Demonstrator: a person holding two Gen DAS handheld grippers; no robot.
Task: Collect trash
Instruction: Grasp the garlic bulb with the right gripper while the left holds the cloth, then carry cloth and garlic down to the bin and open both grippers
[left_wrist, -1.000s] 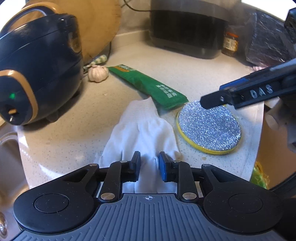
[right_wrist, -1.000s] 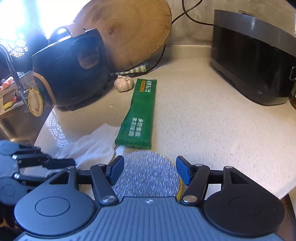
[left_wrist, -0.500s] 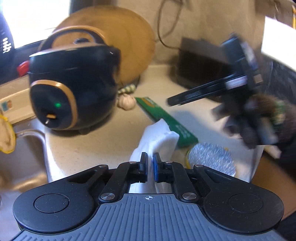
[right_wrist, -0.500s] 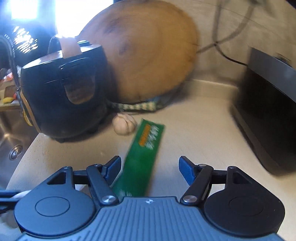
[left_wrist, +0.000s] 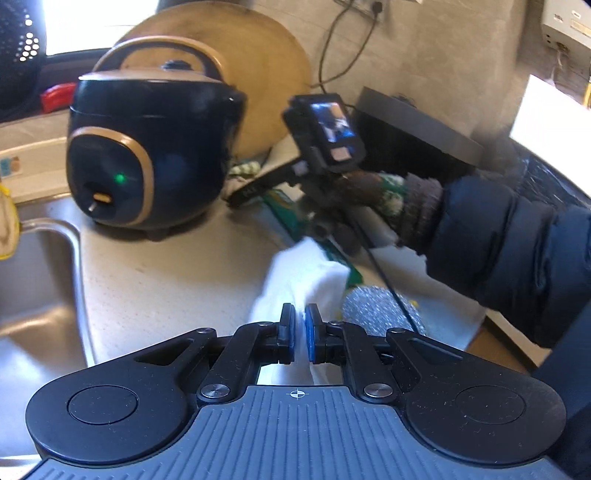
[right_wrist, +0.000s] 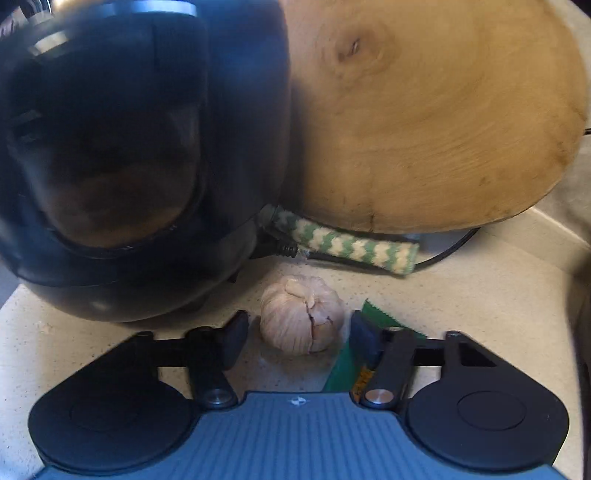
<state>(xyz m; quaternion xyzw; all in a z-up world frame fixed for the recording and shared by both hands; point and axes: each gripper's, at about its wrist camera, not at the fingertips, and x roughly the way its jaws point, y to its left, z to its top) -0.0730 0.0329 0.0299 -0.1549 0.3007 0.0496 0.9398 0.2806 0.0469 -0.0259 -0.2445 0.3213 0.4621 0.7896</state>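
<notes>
Left gripper (left_wrist: 300, 325) jaws clenched on the crumpled white cloth glove (left_wrist: 301, 275), lifted off the speckled beige countertop (left_wrist: 166, 280).

Right gripper (right_wrist: 297, 334) jaws spread wide, straddling the pale papery garlic bulb (right_wrist: 301, 319), gripping nothing; right pad sits over the tip of the flat green foil wrapper (right_wrist: 343, 369), just right of the bulb.

Risks:
- closing here likely grabs garlic, not trash
- bulb is round, could squirt toward the glossy dark-blue rice cooker (right_wrist: 129, 155) just behind it
- wrapper lies flat, hard to pinch
- glove hold looks shallow, though blurred; may slip out.
</notes>
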